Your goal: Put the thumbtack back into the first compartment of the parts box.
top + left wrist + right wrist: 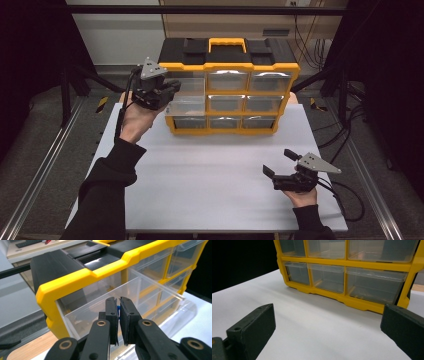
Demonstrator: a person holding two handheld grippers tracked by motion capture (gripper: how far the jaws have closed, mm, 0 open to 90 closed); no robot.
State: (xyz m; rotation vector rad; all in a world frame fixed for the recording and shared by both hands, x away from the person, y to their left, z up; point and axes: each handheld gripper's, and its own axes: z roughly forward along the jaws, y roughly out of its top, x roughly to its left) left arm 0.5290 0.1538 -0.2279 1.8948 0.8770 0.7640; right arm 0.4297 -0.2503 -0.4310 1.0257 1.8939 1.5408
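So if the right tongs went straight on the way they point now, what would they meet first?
Probably the bottom row of clear drawers in the yellow organizer. The right tongs stand open over bare white table, nothing lying between, though depth is hard to judge.

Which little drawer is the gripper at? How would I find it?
Find the big yellow and black plastic organiser box standing on the white table. Look at its left column of clear plastic drawers. The one by the left gripper is the clear drawer pulled out towards the front; its neighbours are pushed in.

our right gripper [328,332] jaws wide apart over the white table [312,322], facing our yellow drawer organiser [352,300], clear drawers shut
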